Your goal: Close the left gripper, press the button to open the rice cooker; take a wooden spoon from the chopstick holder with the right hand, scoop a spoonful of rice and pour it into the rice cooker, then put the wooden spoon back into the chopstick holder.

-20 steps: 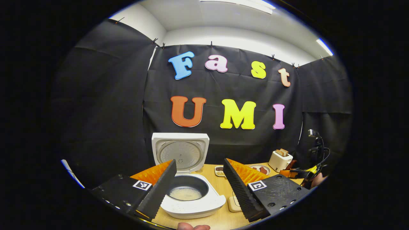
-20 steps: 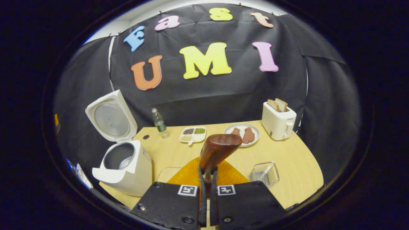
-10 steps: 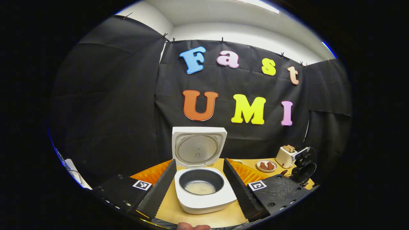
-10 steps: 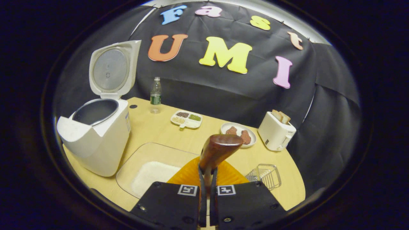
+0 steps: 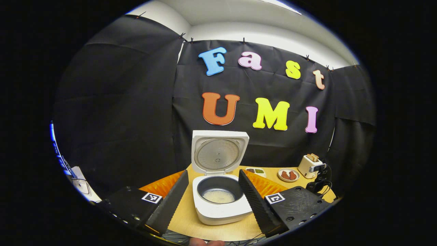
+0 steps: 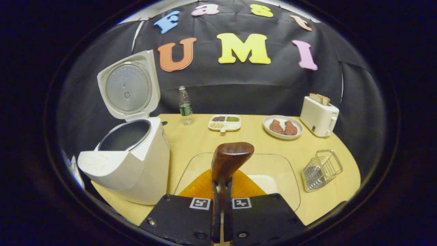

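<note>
1. Right gripper point(image 6: 221, 191) jaws grasp the wooden spoon point(image 6: 229, 160), long axis pointing forward.
2. Chopstick holder point(image 6: 321, 169) lies right of it on the counter point(image 6: 191, 140); judged next target.
3. Left gripper point(image 5: 213, 201) jaws released, framing the open rice cooker point(image 5: 222, 198).

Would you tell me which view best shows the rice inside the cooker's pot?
The left gripper view: it looks down into the open rice cooker, where rice lies on the pot's bottom. The right gripper view sees the cooker from the side, so its pot's bottom stays hidden.
</note>
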Demonstrator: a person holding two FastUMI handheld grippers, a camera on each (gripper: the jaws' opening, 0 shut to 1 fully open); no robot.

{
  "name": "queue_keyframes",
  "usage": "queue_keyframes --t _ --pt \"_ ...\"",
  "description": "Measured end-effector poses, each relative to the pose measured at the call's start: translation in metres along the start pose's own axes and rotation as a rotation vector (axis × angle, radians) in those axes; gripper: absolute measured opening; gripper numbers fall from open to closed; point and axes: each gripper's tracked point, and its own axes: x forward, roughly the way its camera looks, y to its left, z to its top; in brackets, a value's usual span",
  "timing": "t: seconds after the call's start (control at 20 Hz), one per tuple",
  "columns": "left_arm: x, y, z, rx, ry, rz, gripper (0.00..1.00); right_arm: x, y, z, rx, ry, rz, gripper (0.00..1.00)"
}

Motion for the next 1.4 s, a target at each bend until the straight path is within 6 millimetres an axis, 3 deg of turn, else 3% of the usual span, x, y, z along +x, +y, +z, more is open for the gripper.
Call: queue_keyframes --t 0.15,0.4,1.05,1.25,1.4 --pt "-0.007 0.002 -0.002 0.003 0.007 0.01 0.94 0.0 0.003 0.001 0.195 0.04 0.055 0.09" --pt "-0.013 -0.003 0.005 0.0 -0.002 0.009 0.94 -0.001 -0.024 0.006 0.536 0.078 0.086 0.1" --pt "-0.008 -0.045 0.013 -0.006 -0.021 0.013 0.94 -0.052 -0.121 0.061 0.852 -0.047 0.139 0.09" --pt "-0.006 -0.054 0.015 -0.007 -0.027 0.013 0.94 -0.065 -0.127 0.088 0.884 -0.086 0.18 0.09" --pt "-0.006 -0.052 0.016 -0.002 -0.033 0.014 0.94 -0.073 -0.106 0.116 0.891 -0.107 0.246 0.09"
